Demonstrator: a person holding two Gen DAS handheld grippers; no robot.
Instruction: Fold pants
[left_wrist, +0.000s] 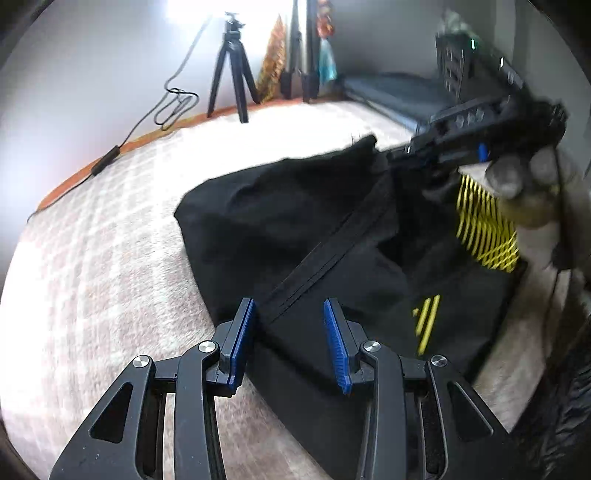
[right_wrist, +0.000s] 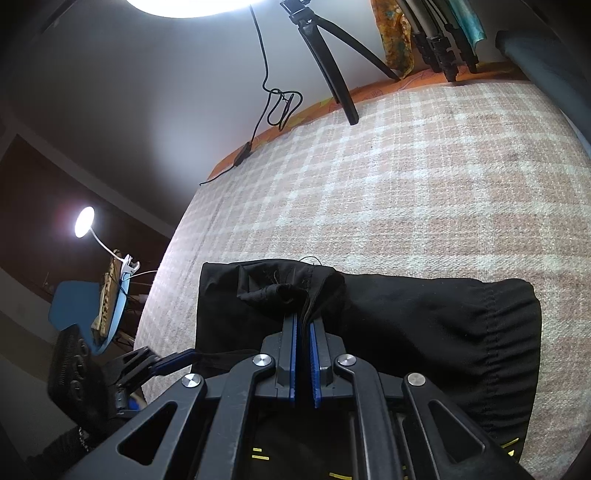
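Black pants (left_wrist: 280, 221) with yellow stripe prints (left_wrist: 484, 225) lie folded on a plaid blanket (left_wrist: 110, 240). My left gripper (left_wrist: 290, 306) hovers over their near edge, its blue pads apart; a stitched seam band runs under the gap, not pinched. At the upper right a hand (left_wrist: 517, 184) holds my right gripper (left_wrist: 399, 153), closed on the pants' far corner. In the right wrist view the right gripper (right_wrist: 303, 317) is shut on a bunched fold of the black pants (right_wrist: 424, 325), lifting it slightly. The left gripper (right_wrist: 177, 360) shows at the lower left edge of the pants.
A black tripod (left_wrist: 231, 70) and a looped cable (left_wrist: 173, 103) stand at the blanket's far edge by the wall. Dark rolled items and a dark mat (left_wrist: 399, 92) lie at the back right. A clip lamp (right_wrist: 84, 221) and a blue chair (right_wrist: 74, 306) sit off the left side.
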